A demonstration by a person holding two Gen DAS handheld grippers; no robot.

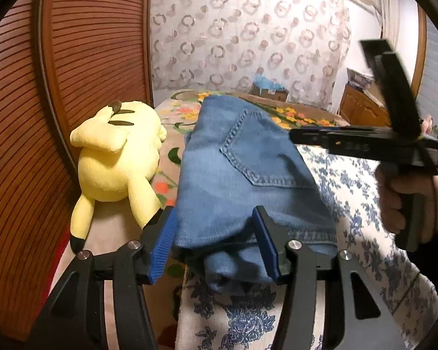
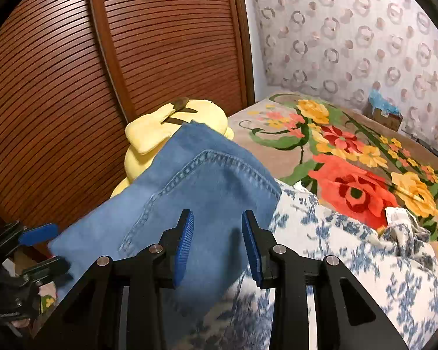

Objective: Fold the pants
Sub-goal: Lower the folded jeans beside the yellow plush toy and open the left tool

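Folded blue jeans [image 1: 242, 169] lie on the bed with a back pocket facing up; they also show in the right wrist view [image 2: 201, 186]. My left gripper [image 1: 216, 245] is open, its blue pads on either side of the jeans' near edge, not clamped. My right gripper [image 2: 217, 248] is open and empty, just above the jeans' near right corner. The right gripper also shows in the left wrist view [image 1: 365, 143], held in a hand to the right of the jeans. The left gripper's blue pad shows in the right wrist view [image 2: 38, 237] at the far left.
A yellow plush toy [image 1: 116, 160] lies left of the jeans against a slatted wooden door [image 1: 73, 58]. A blue-flowered white cloth [image 2: 350, 262] lies under and right of the jeans. A bright floral blanket [image 2: 350, 169] covers the bed beyond. A cardboard box [image 2: 384, 115] stands by the patterned wall.
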